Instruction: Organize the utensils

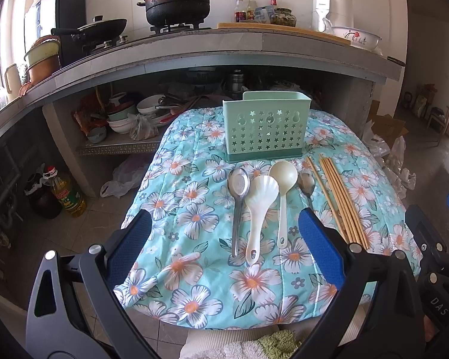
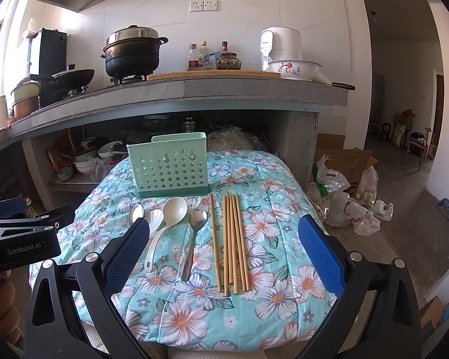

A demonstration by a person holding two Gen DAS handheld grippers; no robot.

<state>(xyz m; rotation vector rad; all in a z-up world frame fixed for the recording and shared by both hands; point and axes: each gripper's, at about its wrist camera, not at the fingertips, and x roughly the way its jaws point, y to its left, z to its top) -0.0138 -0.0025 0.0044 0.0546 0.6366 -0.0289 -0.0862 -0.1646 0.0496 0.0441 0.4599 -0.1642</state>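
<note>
A mint green perforated utensil holder [image 1: 265, 125] [image 2: 167, 165] stands empty at the far side of a floral cloth. In front of it lie a metal spoon [image 1: 239, 197], a white shell-shaped rice paddle [image 1: 259, 209], a cream ladle [image 1: 283, 185] [image 2: 167, 221], a second metal spoon [image 2: 194, 233] [image 1: 306, 184] and several wooden chopsticks [image 2: 232, 242] [image 1: 339, 200]. My left gripper [image 1: 224, 239] is open above the near edge, before the spoons. My right gripper [image 2: 224, 239] is open before the chopsticks. Both are empty.
The floral cloth [image 1: 194, 284] [image 2: 284, 179] covers a small table. Behind it is a concrete counter [image 2: 224, 89] with pots, bottles and a bowl; dishes sit on the shelf underneath. Bags and a cardboard box [image 2: 344, 161] lie on the floor at the right.
</note>
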